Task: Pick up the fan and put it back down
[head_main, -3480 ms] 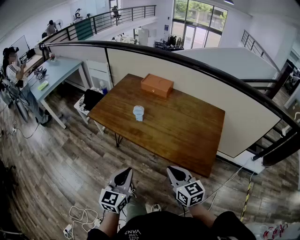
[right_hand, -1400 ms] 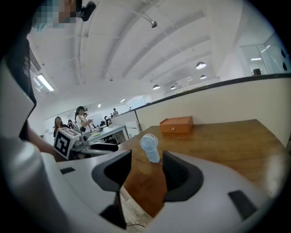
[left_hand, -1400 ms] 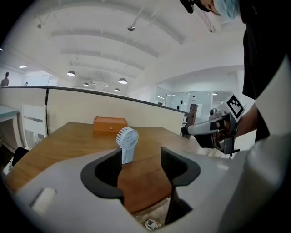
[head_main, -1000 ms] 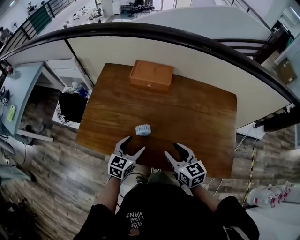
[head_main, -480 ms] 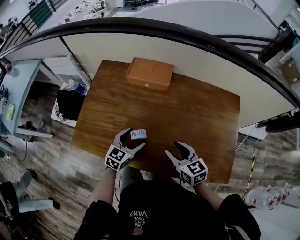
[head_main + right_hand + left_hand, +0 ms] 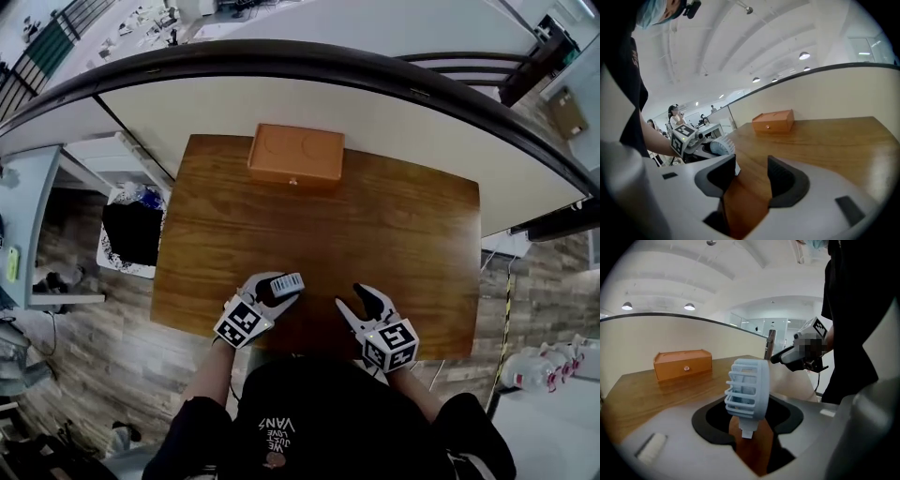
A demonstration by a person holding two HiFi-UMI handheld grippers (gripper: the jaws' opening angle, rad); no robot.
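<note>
The small pale blue fan [image 6: 286, 283] sits near the front edge of the wooden table [image 6: 394, 234], tipped over between the jaws of my left gripper [image 6: 270, 289]. In the left gripper view the fan's caged head [image 6: 747, 387] fills the gap of the left gripper [image 6: 749, 414], whose jaws are closing and pressing on it, with the stem hanging down between them. My right gripper [image 6: 354, 298] hovers open a little to the right with nothing in it. The right gripper view shows its empty jaws [image 6: 751, 173] and the fan [image 6: 715, 147] off to the left.
An orange wooden box [image 6: 295, 156] stands at the table's far edge, against a curved white wall with a dark rail [image 6: 309, 56]. A black bag on a white stool [image 6: 131, 234] is left of the table. The floor around is wood planks.
My left gripper has closed round the fan, which went from upright to tilted. Both grippers edged forward over the table's front edge.
</note>
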